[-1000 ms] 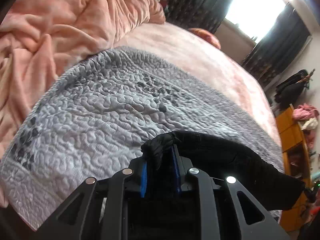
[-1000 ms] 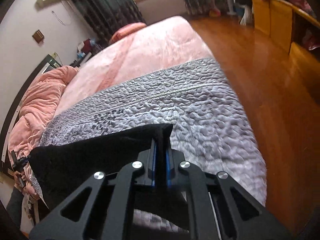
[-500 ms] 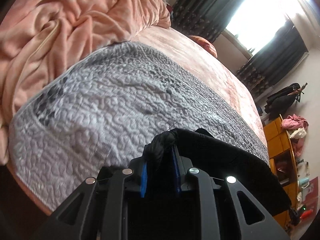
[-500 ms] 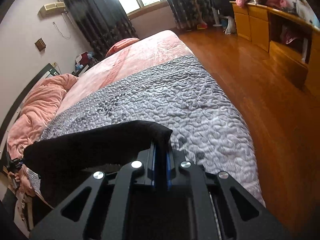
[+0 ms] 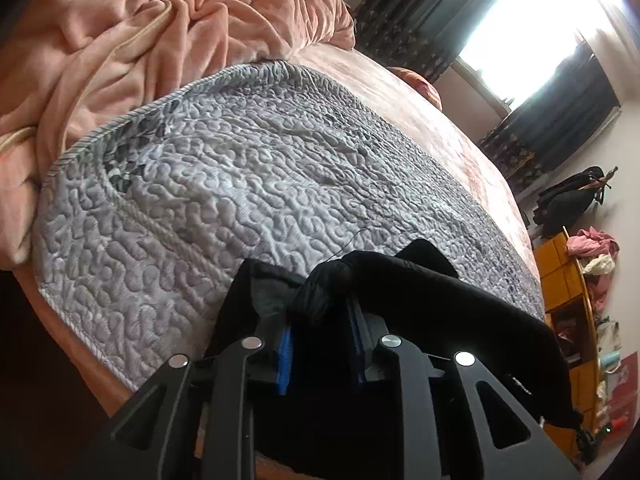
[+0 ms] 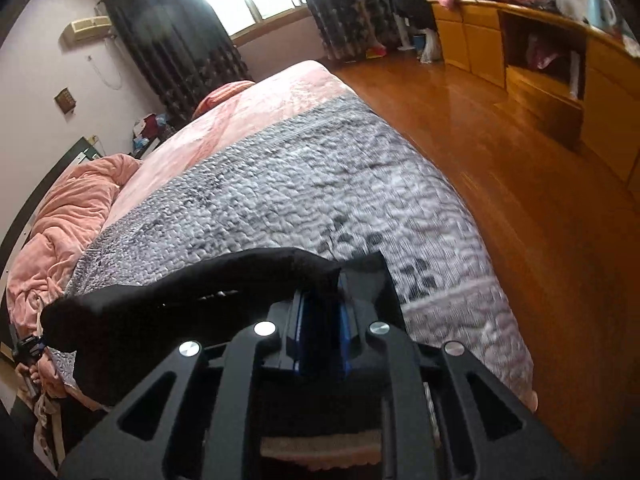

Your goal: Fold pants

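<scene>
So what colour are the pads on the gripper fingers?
Blue. The pads show best in the left wrist view, either side of the black pants.

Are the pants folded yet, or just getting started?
Just getting started. Done: both ends are picked up, the left gripper and the right gripper each shut on the black pants. In hand: the pants hang stretched above the gray quilt. Left: laying them down and folding; no fold shows yet.

pants [image 5: 460, 312]: lower part hidden behind left gripper [image 5: 320, 312] | quilt [image 6: 440, 280]: motion-blurred
</scene>
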`<state>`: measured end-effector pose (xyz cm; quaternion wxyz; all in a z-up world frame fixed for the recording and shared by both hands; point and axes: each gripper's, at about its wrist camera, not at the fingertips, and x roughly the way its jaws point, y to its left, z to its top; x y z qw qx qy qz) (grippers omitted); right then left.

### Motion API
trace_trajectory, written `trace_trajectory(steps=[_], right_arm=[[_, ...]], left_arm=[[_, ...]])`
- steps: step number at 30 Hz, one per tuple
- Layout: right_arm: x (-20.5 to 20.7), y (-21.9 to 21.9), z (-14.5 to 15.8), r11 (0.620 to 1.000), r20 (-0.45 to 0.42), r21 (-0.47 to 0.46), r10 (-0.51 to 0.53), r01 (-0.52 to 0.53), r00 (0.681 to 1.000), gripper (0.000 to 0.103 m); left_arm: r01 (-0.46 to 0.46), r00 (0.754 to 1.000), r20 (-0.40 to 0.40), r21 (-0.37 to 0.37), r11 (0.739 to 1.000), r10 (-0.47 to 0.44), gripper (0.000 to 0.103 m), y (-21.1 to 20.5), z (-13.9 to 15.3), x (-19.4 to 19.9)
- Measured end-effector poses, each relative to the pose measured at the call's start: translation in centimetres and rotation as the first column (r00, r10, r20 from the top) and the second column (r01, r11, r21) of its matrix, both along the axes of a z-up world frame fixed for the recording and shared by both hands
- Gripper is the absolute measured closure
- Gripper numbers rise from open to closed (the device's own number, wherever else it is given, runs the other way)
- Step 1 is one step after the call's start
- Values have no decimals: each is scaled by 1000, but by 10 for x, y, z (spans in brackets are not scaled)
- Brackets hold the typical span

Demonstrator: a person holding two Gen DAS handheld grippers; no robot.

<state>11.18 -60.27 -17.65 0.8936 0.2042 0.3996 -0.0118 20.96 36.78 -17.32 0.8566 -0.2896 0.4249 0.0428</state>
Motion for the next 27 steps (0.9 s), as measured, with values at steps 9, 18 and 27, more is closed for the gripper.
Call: trace_trajectory(steps=[9, 18, 27], right_arm=[[-43, 10, -63, 998, -158, 38, -47, 54, 986, 67], [-104, -11, -112, 931, -254, 233, -221, 282, 941, 55], [-120, 7, -127, 783, -198, 535, -249, 318, 948, 52]], left_arm=[[-39, 993, -114, 37, 999, 43, 49, 2, -50, -26], [-282, 901, -332, 43, 959, 280, 15, 36, -103, -84], [-238, 969, -89, -60, 969, 232, 12, -18, -74, -123]])
